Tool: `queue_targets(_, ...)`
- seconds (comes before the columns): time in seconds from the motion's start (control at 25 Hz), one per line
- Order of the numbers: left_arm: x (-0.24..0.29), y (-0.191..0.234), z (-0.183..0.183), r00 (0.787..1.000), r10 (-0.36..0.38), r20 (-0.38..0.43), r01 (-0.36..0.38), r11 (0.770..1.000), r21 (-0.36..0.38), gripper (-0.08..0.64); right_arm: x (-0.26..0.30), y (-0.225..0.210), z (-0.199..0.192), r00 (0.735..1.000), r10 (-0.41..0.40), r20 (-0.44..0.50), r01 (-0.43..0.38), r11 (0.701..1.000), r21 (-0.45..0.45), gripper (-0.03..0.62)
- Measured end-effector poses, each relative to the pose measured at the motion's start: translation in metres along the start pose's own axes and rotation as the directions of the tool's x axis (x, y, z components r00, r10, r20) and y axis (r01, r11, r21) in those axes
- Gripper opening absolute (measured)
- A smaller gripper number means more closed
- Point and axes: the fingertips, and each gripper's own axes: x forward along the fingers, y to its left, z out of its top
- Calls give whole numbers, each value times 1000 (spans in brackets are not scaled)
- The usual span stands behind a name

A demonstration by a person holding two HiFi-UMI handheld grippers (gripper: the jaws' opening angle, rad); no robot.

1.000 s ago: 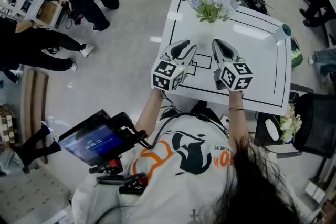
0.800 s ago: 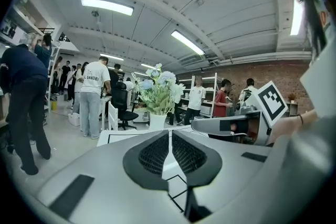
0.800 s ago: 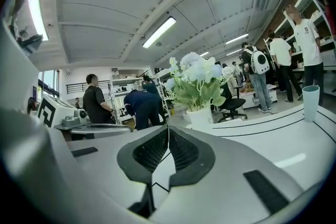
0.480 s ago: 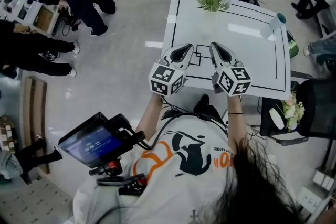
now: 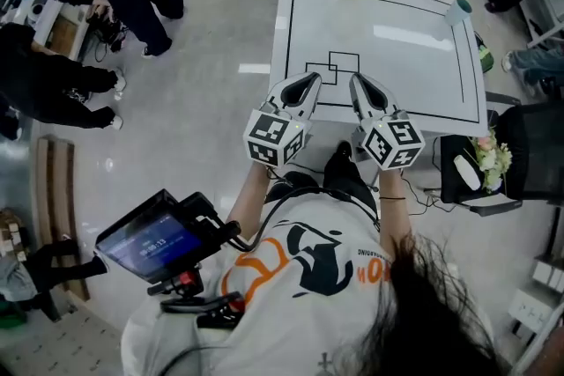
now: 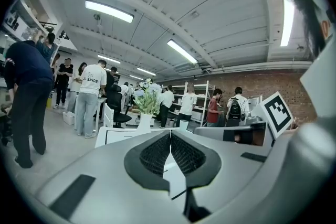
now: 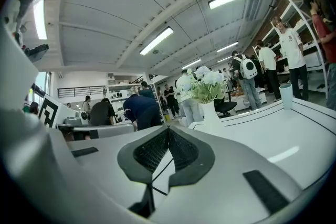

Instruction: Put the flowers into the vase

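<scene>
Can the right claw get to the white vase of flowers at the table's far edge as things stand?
Probably, but only with a long stretch or a step forward: the white table top between the shut right claw and the white vase of pale flowers is bare.

A busy open-plan lab or workshop: ceiling strip lights (image 6: 110,11), brick wall (image 6: 257,84), metal shelving (image 6: 202,93), standing people (image 6: 90,97).

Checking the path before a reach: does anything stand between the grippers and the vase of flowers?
Nothing visible does. Only bare table lies between the left gripper, the right gripper and the vase; the cup stands at the far right corner.
</scene>
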Motion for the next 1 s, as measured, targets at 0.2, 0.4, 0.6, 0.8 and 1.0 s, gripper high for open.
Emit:
queue_targets(0.2,-10,-20,-15,999,-38,-15,38,999,-23,11,-22,14,-7,1000,-17,8,17,1000,-24,14)
queue_targets(0.4,-18,-31,-20,998,-59,-6,59,997,-52,11,-37,25,-11,999,-29,14,30,999,-38,14)
queue_targets(0.6,-21,-32,-22,998,-62,-10,61,997,-55,11,-44,31,-13,999,-33,18,33,999,-38,14)
queue_targets(0.8,-21,-36,-24,998,-70,-10,69,996,-54,11,-47,31,-15,999,-37,27,38,999,-37,14)
queue_targets(1.0,-20,-36,-23,997,-73,-15,72,996,-49,11,-47,32,-12,999,-37,36,38,998,-42,14)
